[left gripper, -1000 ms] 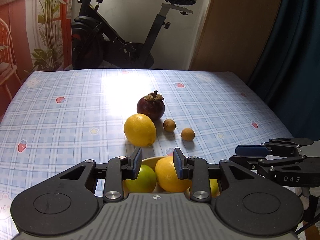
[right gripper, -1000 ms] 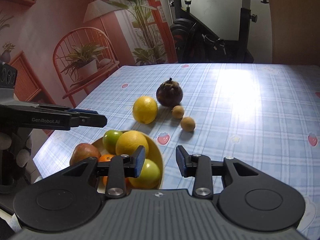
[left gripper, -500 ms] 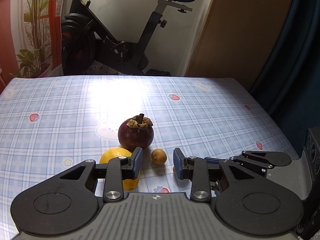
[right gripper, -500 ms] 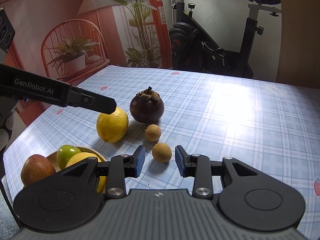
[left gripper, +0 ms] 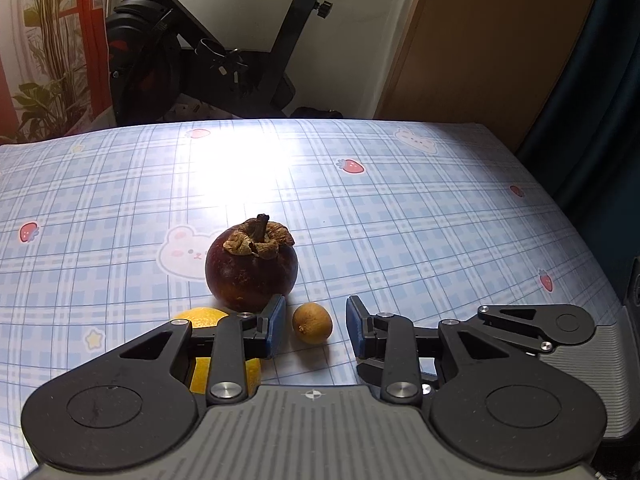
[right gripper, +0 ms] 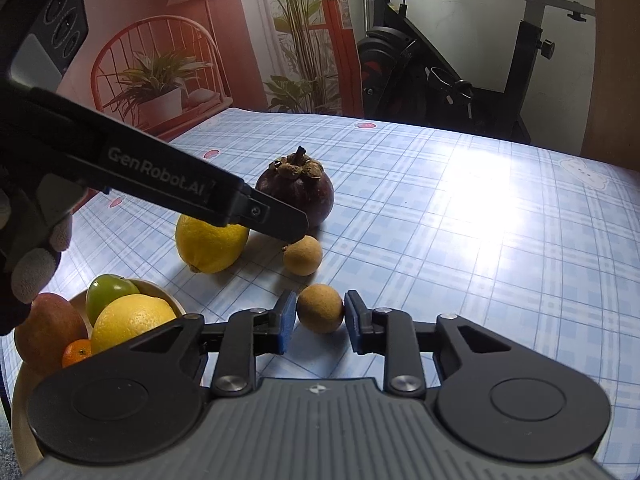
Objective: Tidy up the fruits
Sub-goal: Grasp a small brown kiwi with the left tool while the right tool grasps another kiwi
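Your right gripper (right gripper: 320,322) had its jaws pressed in on the nearer small brown fruit (right gripper: 320,308), both blue pads touching its sides while it still sat on the desk (right gripper: 480,240). Your left gripper (left gripper: 316,324) stood with its jaws spread a little, pads either side of the other small brown fruit (left gripper: 312,323) but clear of it, so that one was framed and not yet pinched.

Judging by how things lay, you were partway through. The bowl (right gripper: 160,298) at the near left edge already held a yellow citrus (right gripper: 132,322), a green fruit (right gripper: 110,292), a reddish fruit (right gripper: 48,330) and a small orange one (right gripper: 76,352). Four pieces were left out on the checked cloth: the lemon (right gripper: 212,246), the dark mangosteen (right gripper: 300,192) just behind it, and the two small brown fruits in front, all close together and near the bowl.

So the small ones looked to be next in, one per hand, with the lemon and the mangosteen to follow. The bowl was already fairly full, so room for the larger two looked tight, and I couldn't tell how deep it was
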The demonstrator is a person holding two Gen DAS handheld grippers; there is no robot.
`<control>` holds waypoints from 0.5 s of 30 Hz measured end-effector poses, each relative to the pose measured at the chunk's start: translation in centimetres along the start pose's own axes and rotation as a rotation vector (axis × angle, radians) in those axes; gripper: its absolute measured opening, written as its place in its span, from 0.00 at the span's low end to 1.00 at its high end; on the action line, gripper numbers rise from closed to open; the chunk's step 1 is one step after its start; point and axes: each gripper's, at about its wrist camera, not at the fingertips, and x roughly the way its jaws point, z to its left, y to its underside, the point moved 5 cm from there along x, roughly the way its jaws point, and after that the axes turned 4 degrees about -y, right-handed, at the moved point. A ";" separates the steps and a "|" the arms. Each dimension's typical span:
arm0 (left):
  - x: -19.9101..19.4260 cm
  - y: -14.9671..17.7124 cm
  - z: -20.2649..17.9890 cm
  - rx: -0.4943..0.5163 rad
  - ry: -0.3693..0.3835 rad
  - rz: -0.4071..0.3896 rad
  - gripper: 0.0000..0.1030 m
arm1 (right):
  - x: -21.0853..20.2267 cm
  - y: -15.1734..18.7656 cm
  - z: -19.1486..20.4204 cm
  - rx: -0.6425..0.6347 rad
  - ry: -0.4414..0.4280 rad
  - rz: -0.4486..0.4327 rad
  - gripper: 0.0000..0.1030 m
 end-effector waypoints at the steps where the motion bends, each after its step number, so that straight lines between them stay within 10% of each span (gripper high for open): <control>1: 0.2 0.1 -0.2 0.013 -0.008 0.000 0.34 | -0.3 0.1 -0.1 0.007 0.002 -0.004 0.28; 15: 1.0 0.8 -1.7 0.088 -0.080 0.015 0.34 | -4.2 1.5 -2.4 0.104 0.041 -0.062 0.28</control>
